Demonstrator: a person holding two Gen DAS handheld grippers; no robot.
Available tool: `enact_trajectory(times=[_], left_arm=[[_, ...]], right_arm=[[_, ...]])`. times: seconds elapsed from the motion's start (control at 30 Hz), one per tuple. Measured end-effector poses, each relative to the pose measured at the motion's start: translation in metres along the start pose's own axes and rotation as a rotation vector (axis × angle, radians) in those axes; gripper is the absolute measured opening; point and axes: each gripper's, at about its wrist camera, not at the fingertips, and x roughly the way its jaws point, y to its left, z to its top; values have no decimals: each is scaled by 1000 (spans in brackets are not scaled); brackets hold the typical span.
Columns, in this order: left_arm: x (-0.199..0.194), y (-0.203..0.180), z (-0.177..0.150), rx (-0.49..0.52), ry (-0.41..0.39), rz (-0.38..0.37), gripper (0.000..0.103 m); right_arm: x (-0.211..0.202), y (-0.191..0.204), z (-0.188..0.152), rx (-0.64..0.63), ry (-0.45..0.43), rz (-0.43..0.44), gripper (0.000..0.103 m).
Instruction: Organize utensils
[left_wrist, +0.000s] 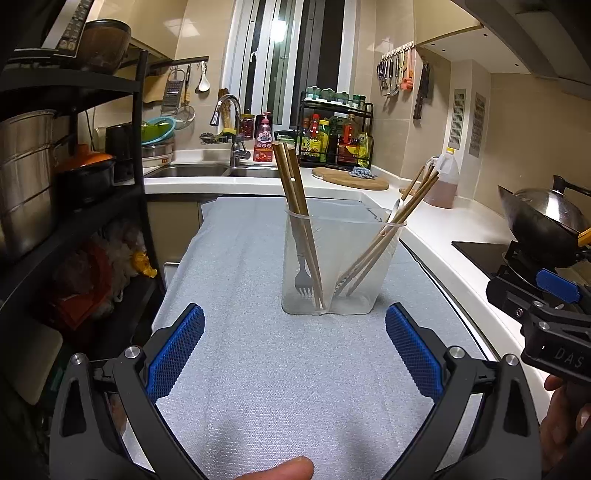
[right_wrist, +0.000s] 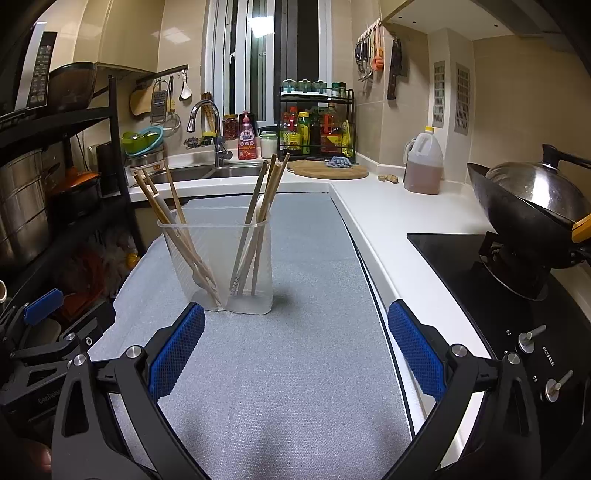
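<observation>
You can read "FOTILE" in white on the black stove panel (right_wrist: 532, 354) beside the knobs, "DAS" on the body of the right gripper (left_wrist: 561, 354), "GenRobot", partly cut, on the left gripper (right_wrist: 44, 391), bottle labels too small to read.

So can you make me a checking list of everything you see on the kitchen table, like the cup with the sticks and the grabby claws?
Surface: grey textured mat, bare apart from the holder.
Job's things: clear two-compartment holder upright; chopsticks and a fork in its left side, more chopsticks and a spoon in its right.
Clutter: nothing seen on the mat.
Grippers: left gripper open, empty; right gripper open, empty.
Cables: nothing seen.
Surroundings: sink, cutting board, oil jug, wok on the stove.
</observation>
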Motion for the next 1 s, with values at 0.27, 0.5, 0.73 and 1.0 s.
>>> enact_trajectory(times=[0.27, 0.5, 0.73, 1.0], left_arm=[[-1, -2, 1, 7, -4, -5, 95], [-1, -4, 3, 10, -8, -8, 95], [-2, -7, 4, 16, -11, -10, 95], [-3, -9, 6, 20, -11, -13, 95]], right_arm=[[1, 0, 0, -3, -1, 0, 98], [0, -1, 2, 0, 3, 2, 98], [1, -1, 2, -1, 3, 3, 98], [0, -1, 2, 1, 4, 3, 98]])
